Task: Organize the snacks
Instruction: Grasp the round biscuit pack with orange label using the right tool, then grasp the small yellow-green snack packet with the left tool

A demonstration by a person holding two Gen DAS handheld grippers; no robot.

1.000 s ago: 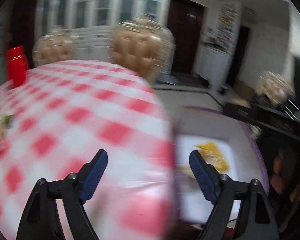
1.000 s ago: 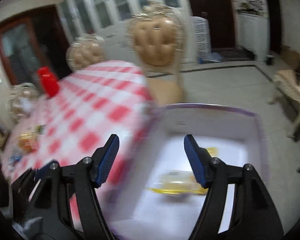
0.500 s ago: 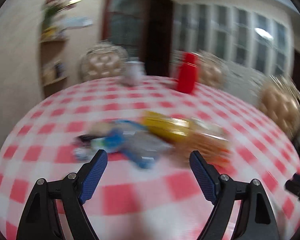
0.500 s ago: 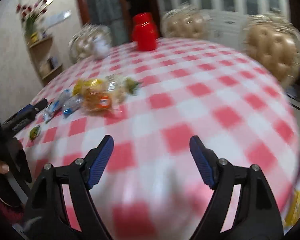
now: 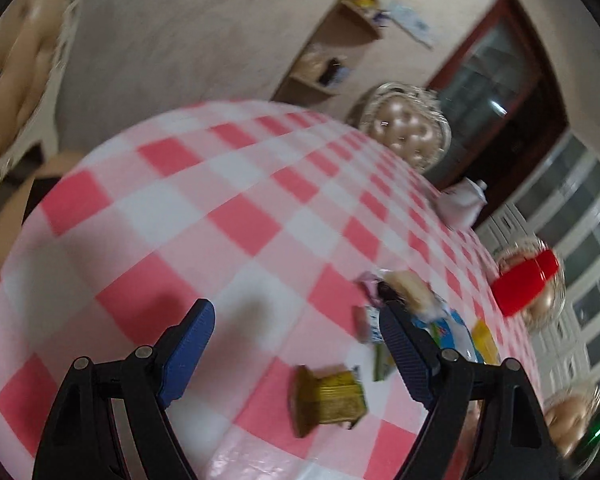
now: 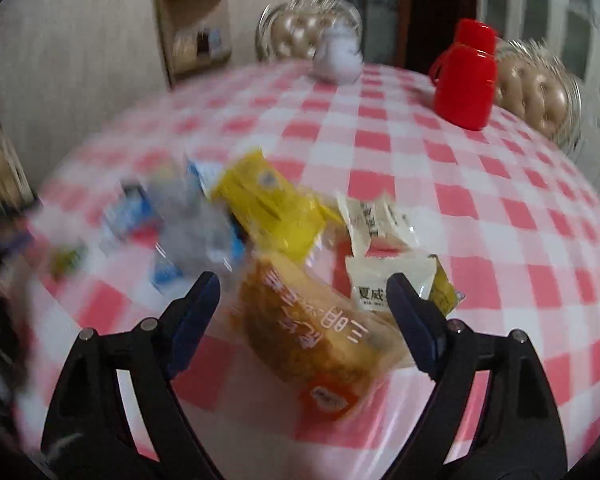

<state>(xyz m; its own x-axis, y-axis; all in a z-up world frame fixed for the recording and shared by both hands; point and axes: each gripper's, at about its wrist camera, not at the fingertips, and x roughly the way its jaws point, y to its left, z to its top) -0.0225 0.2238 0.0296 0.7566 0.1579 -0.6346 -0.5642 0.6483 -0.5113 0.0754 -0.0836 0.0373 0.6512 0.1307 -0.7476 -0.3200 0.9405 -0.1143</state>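
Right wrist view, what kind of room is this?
Probably a home dining room: a table with a red-checked cloth, tufted dining chairs around it, a wall shelf behind.

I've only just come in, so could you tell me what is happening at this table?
A person with a gripper in each hand is sorting snacks on a table with a red-checked cloth. The right gripper hangs over the pile, its jaws just opened wider, either side of an orange-wrapped cake without pressing on it. The left gripper is open above the cloth, with a small gold packet lying nearby. Nothing is held.
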